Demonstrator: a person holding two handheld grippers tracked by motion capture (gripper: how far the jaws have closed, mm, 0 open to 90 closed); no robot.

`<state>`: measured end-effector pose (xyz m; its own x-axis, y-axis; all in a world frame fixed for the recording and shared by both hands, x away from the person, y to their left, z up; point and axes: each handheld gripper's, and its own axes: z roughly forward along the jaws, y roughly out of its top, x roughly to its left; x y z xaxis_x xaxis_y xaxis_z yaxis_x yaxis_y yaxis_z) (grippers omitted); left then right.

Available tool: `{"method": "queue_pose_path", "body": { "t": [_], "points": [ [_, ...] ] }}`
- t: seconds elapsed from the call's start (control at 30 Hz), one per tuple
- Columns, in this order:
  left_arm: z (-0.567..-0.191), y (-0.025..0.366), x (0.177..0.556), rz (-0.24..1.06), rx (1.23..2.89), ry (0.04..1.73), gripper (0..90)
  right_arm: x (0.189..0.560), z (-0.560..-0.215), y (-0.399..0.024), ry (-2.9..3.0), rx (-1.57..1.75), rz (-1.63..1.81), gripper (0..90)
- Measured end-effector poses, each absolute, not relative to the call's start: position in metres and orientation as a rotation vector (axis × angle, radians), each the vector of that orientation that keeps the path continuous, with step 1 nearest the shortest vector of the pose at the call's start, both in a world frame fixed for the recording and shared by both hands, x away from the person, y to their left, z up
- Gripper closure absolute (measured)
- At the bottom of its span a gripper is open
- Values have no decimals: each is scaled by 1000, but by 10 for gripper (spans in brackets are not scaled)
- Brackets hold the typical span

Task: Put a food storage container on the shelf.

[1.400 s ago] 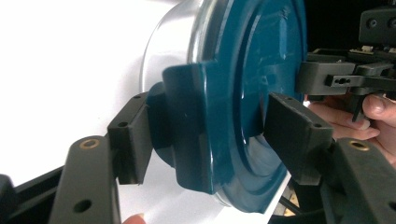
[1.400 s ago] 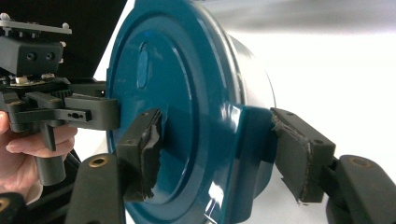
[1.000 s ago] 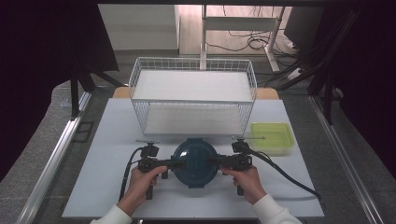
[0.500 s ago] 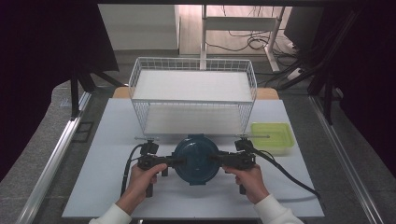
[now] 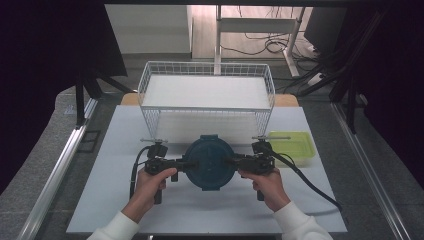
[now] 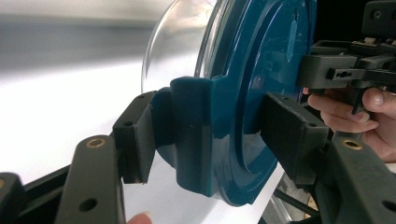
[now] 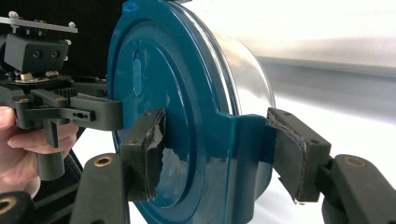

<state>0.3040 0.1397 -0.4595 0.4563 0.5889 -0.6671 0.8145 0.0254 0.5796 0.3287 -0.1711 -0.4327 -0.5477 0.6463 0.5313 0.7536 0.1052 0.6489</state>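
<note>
High view: teal-lidded container (image 5: 209, 162) sits at mid-front of the white surface (image 5: 115, 200), betw. my two tools and held by both. Lid is round w/ a side tab at each end; body below is clear plastic, seen in the left gripper view as a transparent bowl (image 6: 180, 42) behind the lid (image 6: 261, 70).

My left tool (image 5: 186, 163) grips the lid's left tab: in its own view the two black pads sit on either side of the teal tab (image 6: 189, 135), pressing it, jaws about half wide. My right tool (image 5: 231, 161) does the same on the opp. tab (image 7: 243, 149); pads clamp it front & back, one pad's facing looks torn.

Each tool view also shows the other hand and its tool past the lid, e.g. fingers (image 6: 348, 112) on the far handle.

Behind the container: white wire basket (image 5: 150, 85) w/ a flat white shelf. Just right of my right tool: yellow-green tray (image 5: 300, 145) on the surface. Cables trail from both tools toward me.
</note>
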Motion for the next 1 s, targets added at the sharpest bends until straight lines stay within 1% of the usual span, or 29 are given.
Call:
{"method": "queue_pose_path", "body": {
  "t": [0.47,1.0],
  "points": [
    [-426,142,312,-250,1656,1207,385,334,-400,-170,-2266,-1417,-1489,383],
    [-383,147,323,-190,1664,1167,386,342,-363,-166,-2272,-1390,-1566,385]
  ]
}}
